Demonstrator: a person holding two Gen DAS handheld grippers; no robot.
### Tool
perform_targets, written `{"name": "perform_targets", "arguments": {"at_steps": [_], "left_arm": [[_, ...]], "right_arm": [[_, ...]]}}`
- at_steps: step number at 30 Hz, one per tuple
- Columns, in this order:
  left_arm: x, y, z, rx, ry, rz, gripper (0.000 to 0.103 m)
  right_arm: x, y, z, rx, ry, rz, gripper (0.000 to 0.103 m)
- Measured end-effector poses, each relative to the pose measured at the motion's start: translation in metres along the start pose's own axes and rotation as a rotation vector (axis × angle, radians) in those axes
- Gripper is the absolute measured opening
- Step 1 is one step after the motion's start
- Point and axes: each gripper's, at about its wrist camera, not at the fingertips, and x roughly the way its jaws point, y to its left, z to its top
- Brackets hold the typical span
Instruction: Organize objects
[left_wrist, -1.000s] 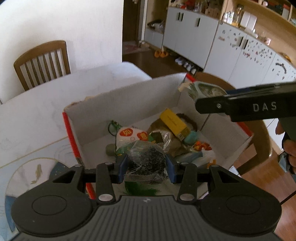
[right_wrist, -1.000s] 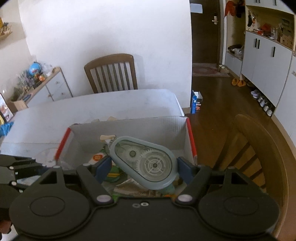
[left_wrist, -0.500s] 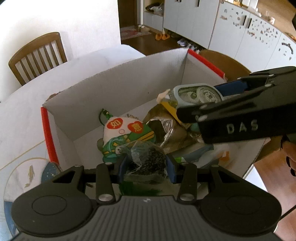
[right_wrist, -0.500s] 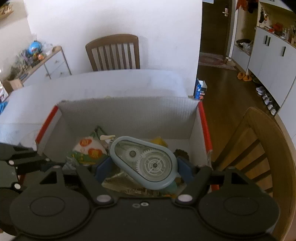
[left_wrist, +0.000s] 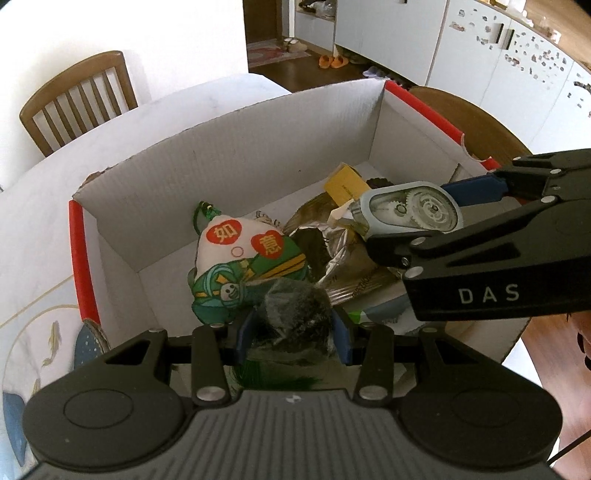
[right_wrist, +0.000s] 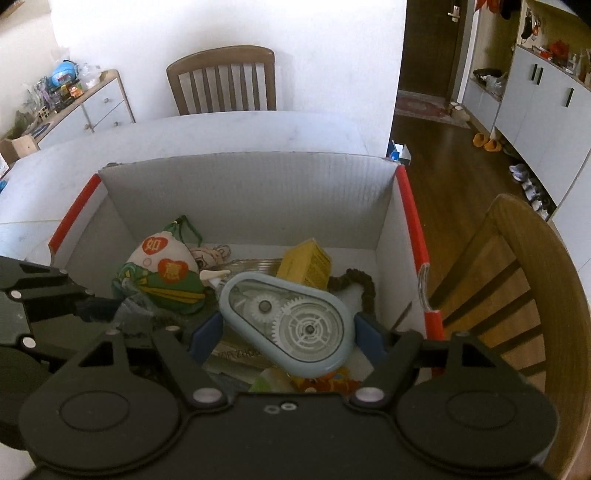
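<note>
My left gripper (left_wrist: 291, 332) is shut on a clear bag of dark bits (left_wrist: 295, 314) and holds it over the near left part of the cardboard box (left_wrist: 229, 147). My right gripper (right_wrist: 286, 330) is shut on a grey-blue correction tape dispenser (right_wrist: 291, 325) and holds it over the box's right side; it also shows in the left wrist view (left_wrist: 413, 214). The box (right_wrist: 251, 184) holds a green and white pouch (left_wrist: 243, 258), a yellow carton (right_wrist: 306, 264), a foil bag (left_wrist: 343, 254) and a dark scrunchie (right_wrist: 358, 284).
The box has red-taped side rims (right_wrist: 412, 221) and stands on a white table (right_wrist: 221, 129). A wooden chair (right_wrist: 221, 79) stands at the far side, another (right_wrist: 517, 295) at the right. A plate with a fish pattern (left_wrist: 33, 339) lies left of the box.
Both grippers have moved forward and down over the box with their loads still held. The box now fills more of both views.
</note>
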Motion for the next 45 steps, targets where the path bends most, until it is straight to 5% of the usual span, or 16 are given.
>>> {"name": "perform_targets", "arguments": {"at_steps": [4, 9, 31, 33, 45], "left_arm": [[-0.003, 0.0, -0.003, -0.028, -0.009, -0.002, 0.045], [-0.012, 0.003, -0.004, -0.051, -0.042, -0.006, 0.066], [-0.092, 0.026, -0.024, -0.065, -0.227, -0.013, 0.067], [-0.1, 0.033, -0.026, -0.073, -0.247, -0.031, 0.081], [-0.137, 0.068, -0.041, -0.078, -0.32, -0.077, 0.089]], "right_arm": [[-0.002, -0.002, -0.002, -0.003, 0.001, 0.014, 0.077], [-0.009, -0.004, -0.004, 0.001, -0.005, 0.021, 0.081], [-0.092, 0.016, -0.014, 0.058, -0.208, 0.083, 0.092], [-0.099, 0.021, -0.016, 0.068, -0.229, 0.081, 0.092], [-0.135, 0.055, -0.036, 0.134, -0.356, 0.093, 0.102]]}}
